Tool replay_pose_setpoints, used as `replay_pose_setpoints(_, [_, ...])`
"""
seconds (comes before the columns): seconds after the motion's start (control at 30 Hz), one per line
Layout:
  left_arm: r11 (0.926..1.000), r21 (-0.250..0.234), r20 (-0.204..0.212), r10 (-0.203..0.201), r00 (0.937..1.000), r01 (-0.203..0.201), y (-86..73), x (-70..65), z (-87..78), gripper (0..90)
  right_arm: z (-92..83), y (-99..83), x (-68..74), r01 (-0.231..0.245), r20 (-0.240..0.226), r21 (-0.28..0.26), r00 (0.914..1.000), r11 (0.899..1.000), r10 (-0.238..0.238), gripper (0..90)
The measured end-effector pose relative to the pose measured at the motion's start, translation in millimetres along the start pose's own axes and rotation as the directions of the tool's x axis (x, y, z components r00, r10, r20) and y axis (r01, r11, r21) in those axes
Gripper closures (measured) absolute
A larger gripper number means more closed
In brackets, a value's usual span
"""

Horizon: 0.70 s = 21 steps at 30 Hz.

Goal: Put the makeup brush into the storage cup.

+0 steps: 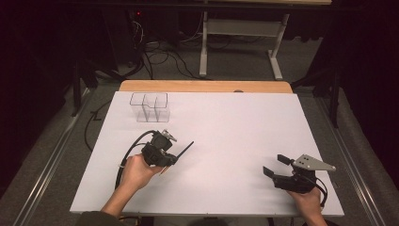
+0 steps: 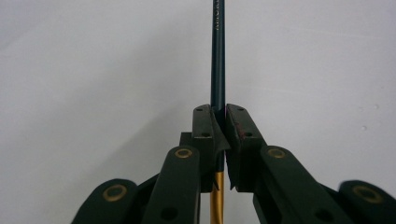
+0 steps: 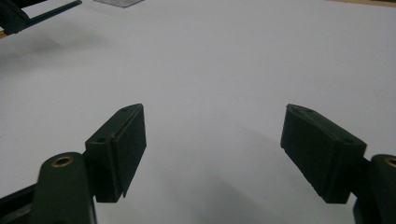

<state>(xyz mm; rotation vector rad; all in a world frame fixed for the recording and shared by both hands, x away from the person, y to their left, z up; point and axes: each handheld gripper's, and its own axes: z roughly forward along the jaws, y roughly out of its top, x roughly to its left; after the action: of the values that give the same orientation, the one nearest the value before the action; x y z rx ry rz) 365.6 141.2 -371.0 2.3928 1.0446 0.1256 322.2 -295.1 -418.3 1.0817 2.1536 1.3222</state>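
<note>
Clamping a dark pencil [image 2: 217, 56], left gripper [image 2: 220, 116], pale barrel lettering unreadable

In the left gripper view the dark pen [image 2: 217, 56] runs off the top edge, so its far end is cut off, and its middle is hidden between the closed jaws. The print on its barrel is too small to read. In the right gripper view the clear container [image 3: 117, 2] is cropped by the top edge.
</note>
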Motion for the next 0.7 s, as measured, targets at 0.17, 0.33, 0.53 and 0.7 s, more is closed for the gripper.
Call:
replay_pose_setpoints(0.17, [0.9997, -0.02, 0.019, 0.011, 0.9998, -0.011, 2.9, -2.4, -3.2, 82.7, 0.5, 0.0, 0.0, -0.002, 0.0, 0.002, 1.0, 1.0, 0.002, 24.4])
replay_pose_setpoints(0.33, [0.9989, -0.042, 0.04, 0.023, 0.9989, -0.022, 5.3, -7.5, -6.5, 82.7, 0.4, -0.1, 0.1, -0.002, -0.001, 0.003, 1.0, 1.0, 0.002, 24.3])
replay_pose_setpoints(0.53, [0.9974, -0.062, 0.06, 0.042, 0.9973, -0.038, 9.8, -14.1, -9.2, 82.7, 0.7, 0.0, 0.1, -0.001, -0.001, 0.004, 1.0, 1.0, 0.001, 24.4])
replay_pose_setpoints(0.7, [0.996, -0.074, 0.071, 0.055, 0.996, -0.049, 13.2, -19.0, -10.0, 82.7, 0.9, -0.1, -0.1, -0.001, 0.0, 0.005, 1.0, 1.0, 0.001, 24.3])
